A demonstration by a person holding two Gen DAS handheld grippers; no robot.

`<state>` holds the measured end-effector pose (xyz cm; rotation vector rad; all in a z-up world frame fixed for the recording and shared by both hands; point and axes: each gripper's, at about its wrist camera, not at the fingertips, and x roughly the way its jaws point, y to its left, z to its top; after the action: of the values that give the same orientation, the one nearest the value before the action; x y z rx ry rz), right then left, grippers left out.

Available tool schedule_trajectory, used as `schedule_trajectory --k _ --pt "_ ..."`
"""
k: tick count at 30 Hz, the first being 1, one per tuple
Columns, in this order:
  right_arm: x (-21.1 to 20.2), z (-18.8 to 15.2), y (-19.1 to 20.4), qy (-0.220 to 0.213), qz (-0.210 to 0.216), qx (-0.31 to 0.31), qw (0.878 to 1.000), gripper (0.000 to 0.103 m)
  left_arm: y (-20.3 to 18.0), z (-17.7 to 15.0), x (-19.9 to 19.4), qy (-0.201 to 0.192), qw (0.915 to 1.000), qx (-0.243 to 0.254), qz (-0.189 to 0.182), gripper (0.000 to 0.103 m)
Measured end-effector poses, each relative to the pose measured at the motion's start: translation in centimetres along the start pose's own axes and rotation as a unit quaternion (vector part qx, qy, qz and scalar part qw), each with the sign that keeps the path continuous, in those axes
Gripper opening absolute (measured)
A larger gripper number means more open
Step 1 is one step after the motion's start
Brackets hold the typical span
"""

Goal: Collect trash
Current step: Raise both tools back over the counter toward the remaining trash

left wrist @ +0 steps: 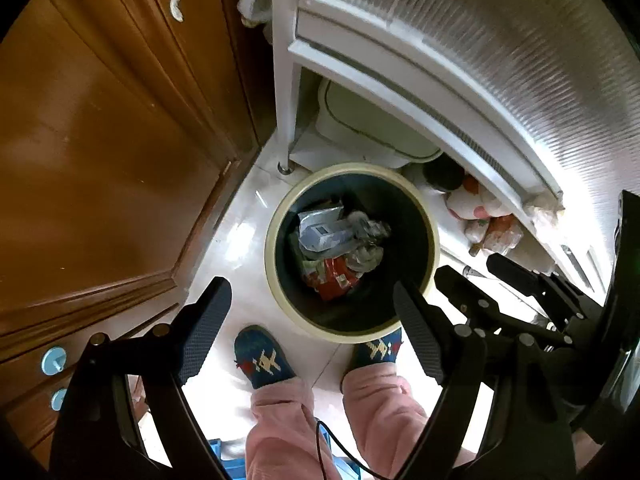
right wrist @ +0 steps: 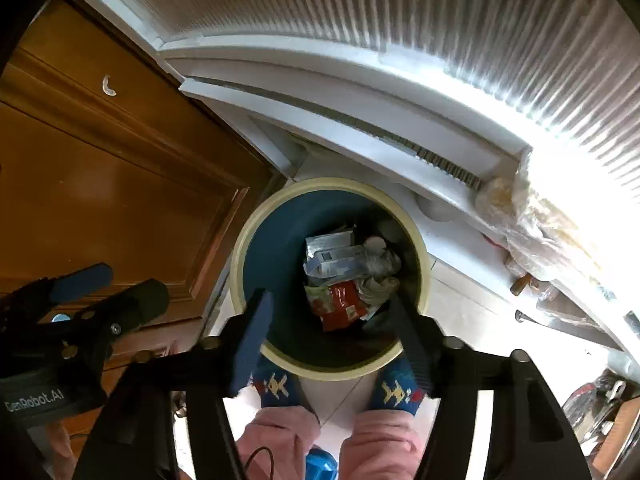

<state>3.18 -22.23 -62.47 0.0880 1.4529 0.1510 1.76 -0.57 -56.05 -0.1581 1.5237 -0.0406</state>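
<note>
Both your left gripper (left wrist: 312,328) and right gripper (right wrist: 332,332) hang with jaws spread, empty; the wrappers (right wrist: 340,276) lie in the bin (right wrist: 240,248) below them, so little seems left.

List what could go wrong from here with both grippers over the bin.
1. The left gripper and right gripper, both with open, empty jaws, hang close together above the round cream-rimmed dark bin; they might knock each other.
2. One finger overlaps the rim and could catch it, tipping the bin.
3. The person's blue patterned slippers sit against the bin; a nudge may shift it.
</note>
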Motion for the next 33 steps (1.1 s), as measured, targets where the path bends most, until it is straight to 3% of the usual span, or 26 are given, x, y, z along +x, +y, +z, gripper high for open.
schedule_trajectory --k 9,19,33 --pt "-4.4 0.2 0.9 -0.018 0.005 0.009 1.000 0.068 -0.4 -0.3 -5.1 -0.014 0.9999 -0.001 0.000 0.082" --pt "-12.2 0.3 1.9 -0.031 0.013 -0.003 0.999 0.068 -1.7 -1.3 -14.3 -0.049 0.9988 0.000 0.000 0.082" --pt "-28.4 -1.4 6.0 -0.081 0.044 -0.125 0.988 0.068 -2.7 -4.1 -29.7 -0.103 0.9945 0.000 0.018 0.082"
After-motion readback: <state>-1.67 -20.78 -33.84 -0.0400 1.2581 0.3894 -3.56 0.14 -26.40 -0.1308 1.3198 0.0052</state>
